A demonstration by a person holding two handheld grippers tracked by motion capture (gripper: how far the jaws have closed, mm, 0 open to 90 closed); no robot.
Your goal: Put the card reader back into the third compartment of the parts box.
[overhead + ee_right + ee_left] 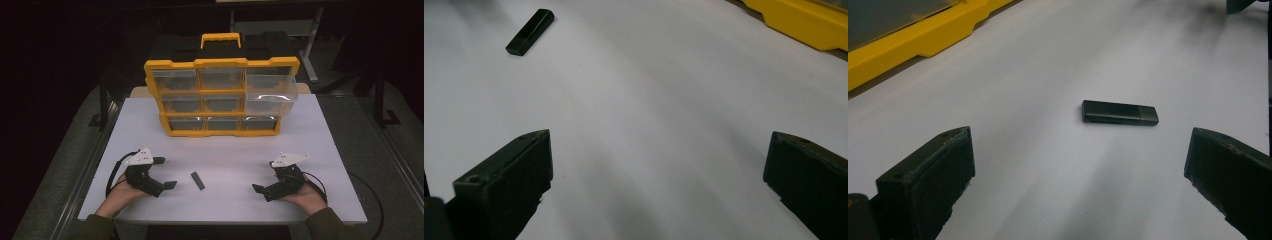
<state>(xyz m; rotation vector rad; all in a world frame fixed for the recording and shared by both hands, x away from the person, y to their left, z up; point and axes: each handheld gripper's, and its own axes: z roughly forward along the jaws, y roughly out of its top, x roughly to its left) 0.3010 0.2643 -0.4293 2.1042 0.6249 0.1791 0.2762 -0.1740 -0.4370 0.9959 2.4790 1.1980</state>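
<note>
A small flat black stick (198,180) lies on the white table (225,145) between the two hands; it also shows ahead of the left jaws (1120,113) and at the far left of the right gripper view (530,31). My left gripper (165,173) rests on the table just left of the stick, jaws wide open with nothing between them (1080,165). My right gripper (265,176) rests at the table's right front, open and empty too (659,165).
A yellow organizer case (221,97) with clear drawers stands upright at the back of the table, its black-and-yellow handle (220,40) on top. Its upper right drawer (270,95) is pulled out and tilted. Its yellow base edge (918,42) (804,22) appears in both gripper views.
</note>
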